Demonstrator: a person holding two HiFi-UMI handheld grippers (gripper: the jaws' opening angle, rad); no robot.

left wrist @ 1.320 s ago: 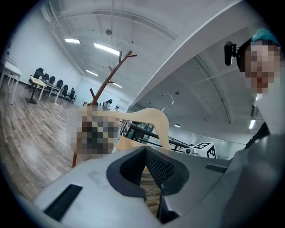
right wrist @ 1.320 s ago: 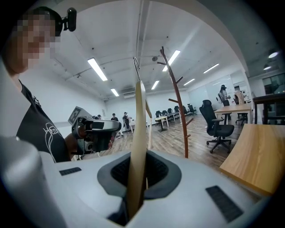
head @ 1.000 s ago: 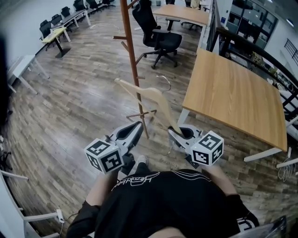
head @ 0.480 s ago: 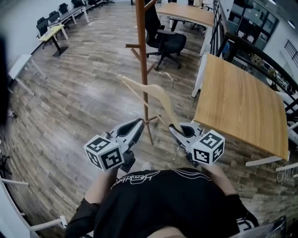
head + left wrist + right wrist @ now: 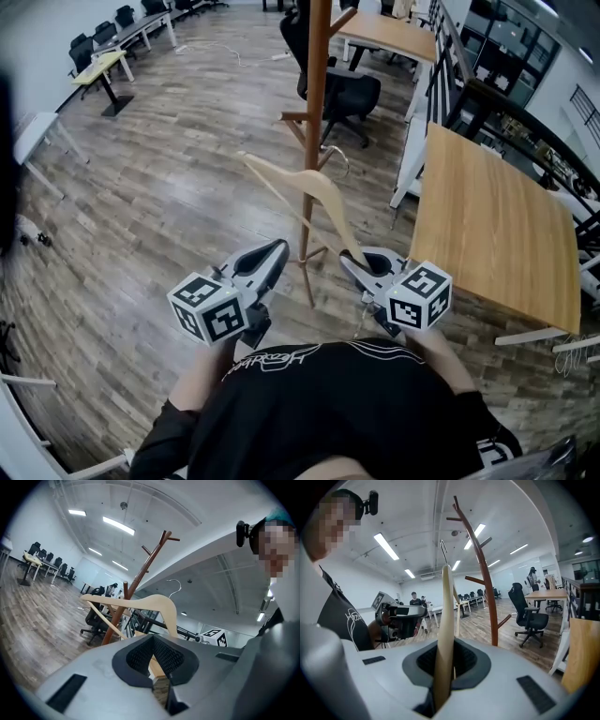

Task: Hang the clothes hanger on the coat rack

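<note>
A pale wooden clothes hanger [image 5: 309,192] with a wire hook [image 5: 338,157] juts forward and left from my right gripper [image 5: 360,266], which is shut on one end of its arm. In the right gripper view the hanger [image 5: 446,620] rises edge-on from between the pads of the right gripper [image 5: 445,663]. The brown wooden coat rack [image 5: 315,112] stands just beyond the hanger, its pegs [image 5: 474,579] branching off the pole. My left gripper [image 5: 266,259] hovers beside the right one, pads together and nothing between them [image 5: 153,641]. The hanger [image 5: 140,603] crosses in front of the rack [image 5: 136,581] in the left gripper view.
A light wooden table [image 5: 497,225] stands to the right, and a dark railing [image 5: 525,122] runs behind it. A black office chair [image 5: 352,89] sits behind the rack. Desks and chairs [image 5: 103,70] line the far left wall. A person [image 5: 414,598] stands in the distance.
The coat rack and table have drawn nearer and shifted right in the head view. Both grippers keep the same pose, the hanger still held in the right one.
</note>
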